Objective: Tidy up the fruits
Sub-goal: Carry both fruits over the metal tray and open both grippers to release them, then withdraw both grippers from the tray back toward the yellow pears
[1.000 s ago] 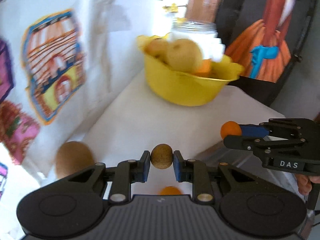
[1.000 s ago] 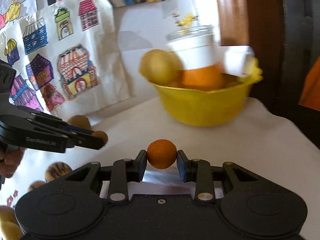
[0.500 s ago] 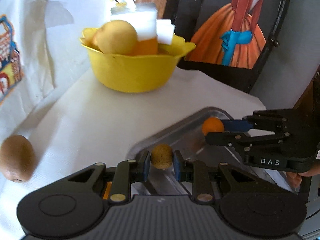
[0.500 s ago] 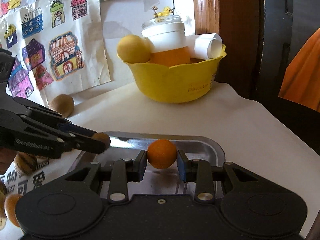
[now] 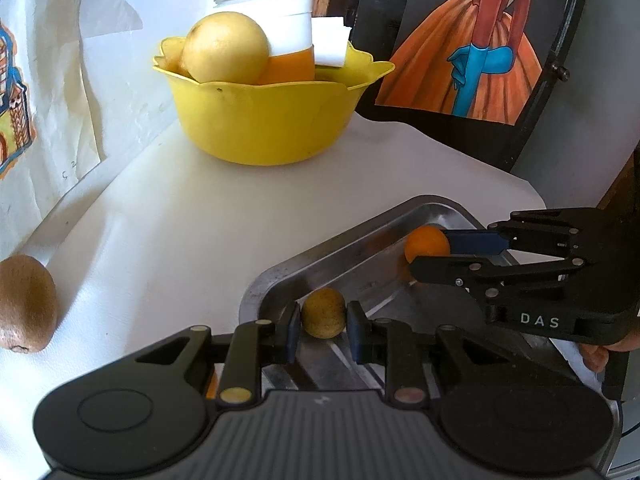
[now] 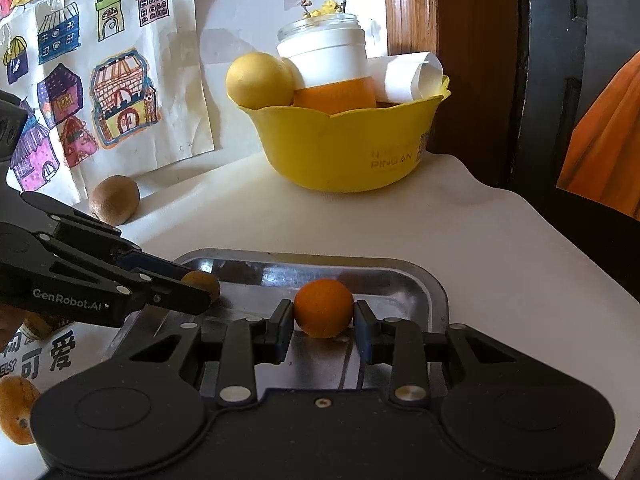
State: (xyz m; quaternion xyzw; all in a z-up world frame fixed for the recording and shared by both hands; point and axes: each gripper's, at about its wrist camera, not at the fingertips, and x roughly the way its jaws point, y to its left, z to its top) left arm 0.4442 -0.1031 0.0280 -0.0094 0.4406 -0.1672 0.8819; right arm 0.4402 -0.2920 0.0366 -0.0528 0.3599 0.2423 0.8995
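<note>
My left gripper (image 5: 322, 322) is shut on a small brown round fruit (image 5: 323, 313) and holds it low over the near left corner of a metal tray (image 5: 360, 232). My right gripper (image 6: 323, 316) is shut on a small orange fruit (image 6: 323, 307) low over the same tray (image 6: 424, 284). In the left wrist view the right gripper (image 5: 430, 247) with its orange fruit (image 5: 426, 243) is over the tray's right part. In the right wrist view the left gripper (image 6: 200, 286) reaches in from the left with the brown fruit (image 6: 202, 282).
A yellow bowl (image 5: 264, 120) at the table's back holds a yellow pear (image 5: 226, 52), an orange item and a white jar (image 6: 324, 56). A kiwi (image 5: 26, 304) lies on the white table by the wall. More fruit (image 6: 16, 408) lies at the left.
Both grippers have come down closer to the tray with their fruits still held. The bowl now looks nearer and sharper in both views.
</note>
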